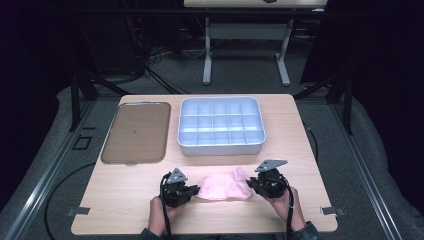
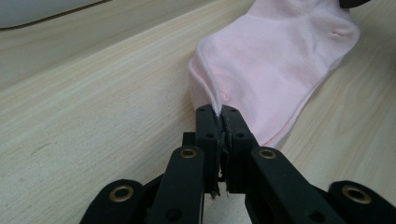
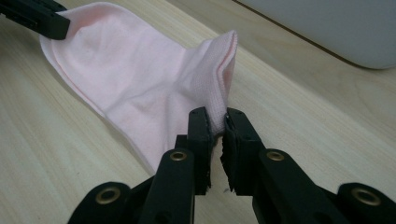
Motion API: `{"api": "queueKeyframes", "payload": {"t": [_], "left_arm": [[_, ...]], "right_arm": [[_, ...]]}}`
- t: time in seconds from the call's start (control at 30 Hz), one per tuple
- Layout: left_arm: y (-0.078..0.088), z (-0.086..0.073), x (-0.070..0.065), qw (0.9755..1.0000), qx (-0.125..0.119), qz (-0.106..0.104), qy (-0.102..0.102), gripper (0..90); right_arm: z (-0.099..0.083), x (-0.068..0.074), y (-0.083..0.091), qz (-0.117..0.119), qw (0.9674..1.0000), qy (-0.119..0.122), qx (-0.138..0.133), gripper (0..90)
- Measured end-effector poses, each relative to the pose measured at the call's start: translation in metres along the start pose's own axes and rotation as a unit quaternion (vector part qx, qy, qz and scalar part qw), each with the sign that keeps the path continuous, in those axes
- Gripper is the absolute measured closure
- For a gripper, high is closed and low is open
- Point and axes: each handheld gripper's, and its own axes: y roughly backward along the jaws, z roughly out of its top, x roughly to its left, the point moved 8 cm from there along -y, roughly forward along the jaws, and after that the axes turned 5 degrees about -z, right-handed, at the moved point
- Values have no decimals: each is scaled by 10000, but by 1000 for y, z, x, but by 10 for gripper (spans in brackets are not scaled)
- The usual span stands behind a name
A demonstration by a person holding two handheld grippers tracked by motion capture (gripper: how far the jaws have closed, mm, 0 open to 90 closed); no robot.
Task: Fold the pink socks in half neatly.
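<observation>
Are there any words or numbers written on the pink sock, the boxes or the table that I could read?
None: no readable word, number or sign stands anywhere.
The soft pink cotton sock is plain.
The pale blue plastic box with many compartments has no label.
The flat brown plastic tray has one tiny dark speck, too small to tell if it is writing.
The light wooden table is bare wood grain.

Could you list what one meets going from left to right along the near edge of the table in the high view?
left gripper → pink sock → right gripper
</observation>
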Motion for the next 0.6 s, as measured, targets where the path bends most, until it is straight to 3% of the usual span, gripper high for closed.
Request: {"api": "queueKeyframes", "payload": {"t": [0.23,0.4,0.43,0.6], "left_arm": [[-3,3,-2,9999,-32,-58,108,870],[-7,3,-1,9997,-16,-88,224,870],[-7,3,-1,9996,-14,-102,262,870],[-9,3,-2,9995,3,-120,277,870]], "right_arm": [[13,11,11,-11,9995,325,30,814],[30,32,12,167,9978,637,3,816],[37,42,9,242,9964,813,33,816],[49,62,-4,463,9934,1045,48,816]]}}
